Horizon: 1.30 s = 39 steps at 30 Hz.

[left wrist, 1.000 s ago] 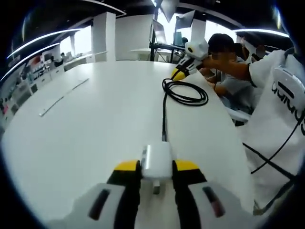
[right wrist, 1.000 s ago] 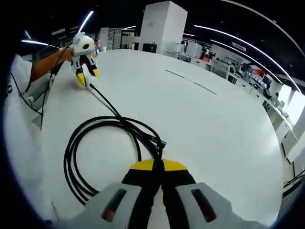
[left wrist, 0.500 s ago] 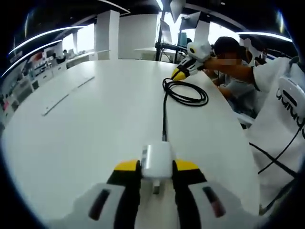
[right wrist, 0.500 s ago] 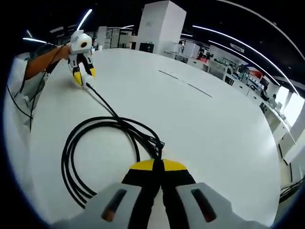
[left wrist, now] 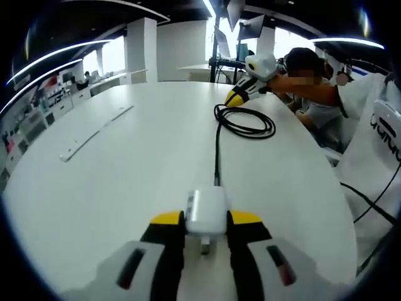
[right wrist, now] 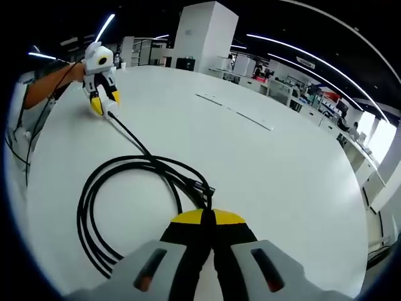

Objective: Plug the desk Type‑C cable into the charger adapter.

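Cable (left wrist: 216,150) lengthwise away from adapter (left wrist: 206,212)

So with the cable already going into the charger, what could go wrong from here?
The left tool clamps the white square charger adapter while the right tool pinches the black cable far across the white table; moving them apart could tug the plug out. The coiled loops might also snag or drag.

This is a large open-plan office or lab hall. A broad white table (left wrist: 125,163) stands under a dark ceiling crossed by long linear light strips (right wrist: 313,56). White square pillars (right wrist: 203,31) rise behind it, with rows of cluttered desks (right wrist: 301,94) and bright windows (left wrist: 113,53) along the far walls.
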Motion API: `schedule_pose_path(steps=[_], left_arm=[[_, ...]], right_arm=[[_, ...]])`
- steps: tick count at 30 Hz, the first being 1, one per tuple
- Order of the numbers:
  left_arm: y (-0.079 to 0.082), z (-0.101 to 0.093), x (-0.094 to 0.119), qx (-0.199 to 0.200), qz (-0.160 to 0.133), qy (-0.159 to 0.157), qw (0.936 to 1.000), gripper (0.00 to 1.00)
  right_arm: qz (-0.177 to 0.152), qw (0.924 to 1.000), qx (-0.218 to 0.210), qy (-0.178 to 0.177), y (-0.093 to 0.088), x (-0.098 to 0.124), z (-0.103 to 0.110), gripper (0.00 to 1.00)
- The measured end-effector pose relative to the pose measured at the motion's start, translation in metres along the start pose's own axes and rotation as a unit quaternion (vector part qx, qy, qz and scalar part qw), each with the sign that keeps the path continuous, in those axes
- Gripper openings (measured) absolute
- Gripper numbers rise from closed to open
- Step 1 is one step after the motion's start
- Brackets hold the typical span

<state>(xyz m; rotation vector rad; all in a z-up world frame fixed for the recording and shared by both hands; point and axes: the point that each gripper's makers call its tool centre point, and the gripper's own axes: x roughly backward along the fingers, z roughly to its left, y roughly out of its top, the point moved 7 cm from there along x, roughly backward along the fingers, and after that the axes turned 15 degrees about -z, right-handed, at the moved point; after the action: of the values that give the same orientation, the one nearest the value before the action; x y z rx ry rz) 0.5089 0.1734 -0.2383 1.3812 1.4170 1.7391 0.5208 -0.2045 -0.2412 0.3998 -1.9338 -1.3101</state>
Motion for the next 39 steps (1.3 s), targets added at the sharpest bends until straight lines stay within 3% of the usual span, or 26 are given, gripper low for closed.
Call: schedule_pose_path(steps=[9,18,25,39], left_arm=[[0.004,0.026,-0.007,-0.006,-0.006,0.007,0.9999,0.25],[0.007,0.036,-0.012,-0.01,-0.005,0.012,0.9999,0.25],[0.011,0.054,-0.018,-0.01,0.001,0.016,0.9998,0.25],[0.02,0.089,-0.035,-0.013,-0.002,0.039,0.9992,0.25]], right_arm=[[0.007,0.9997,0.022,-0.006,0.007,-0.017,-0.009,0.02],[0.014,0.9993,0.033,-0.009,0.011,-0.033,-0.022,0.02],[0.019,0.9986,0.046,-0.019,0.014,-0.041,-0.029,0.02],[0.04,0.9962,0.068,-0.038,0.022,-0.077,-0.067,0.02]])
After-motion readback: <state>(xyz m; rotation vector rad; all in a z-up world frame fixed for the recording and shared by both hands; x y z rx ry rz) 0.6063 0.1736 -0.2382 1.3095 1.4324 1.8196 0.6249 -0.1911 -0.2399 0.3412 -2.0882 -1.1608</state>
